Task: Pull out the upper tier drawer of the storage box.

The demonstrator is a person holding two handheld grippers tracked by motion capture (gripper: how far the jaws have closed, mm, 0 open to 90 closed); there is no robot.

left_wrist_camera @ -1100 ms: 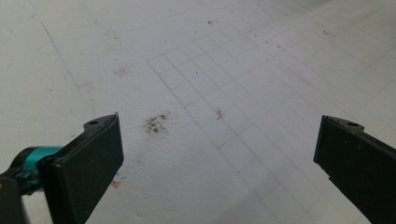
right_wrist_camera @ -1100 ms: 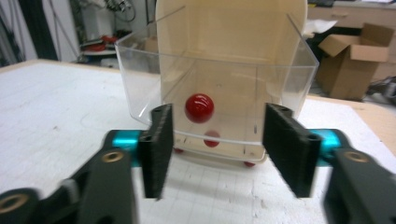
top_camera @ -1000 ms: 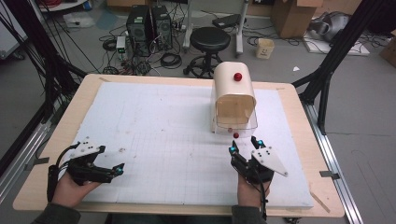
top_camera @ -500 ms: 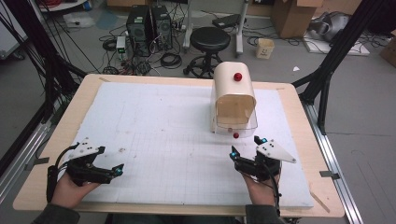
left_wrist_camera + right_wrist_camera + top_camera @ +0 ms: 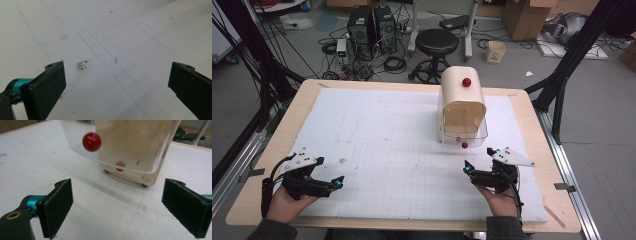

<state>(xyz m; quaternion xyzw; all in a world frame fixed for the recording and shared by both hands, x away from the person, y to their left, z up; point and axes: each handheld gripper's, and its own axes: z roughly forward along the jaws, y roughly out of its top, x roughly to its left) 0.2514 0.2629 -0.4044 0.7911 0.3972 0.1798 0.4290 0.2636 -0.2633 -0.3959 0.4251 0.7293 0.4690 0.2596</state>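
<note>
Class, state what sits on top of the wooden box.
A red knob sits on the wooden box. How it is fixed underneath is covered.

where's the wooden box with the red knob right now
In the high view the wooden box stands at the far right of the white mat, ahead of the right gripper, with its clear front flap facing the person.

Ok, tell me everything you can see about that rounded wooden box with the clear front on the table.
The wooden box is pale, with an arched top bearing a red knob. It stands upright on the white board, right of centre, ahead of the right gripper. Its clear curved front carries a second red knob. The inside looks bare wood. Small red feet show beneath. No gripper touches it.
</note>
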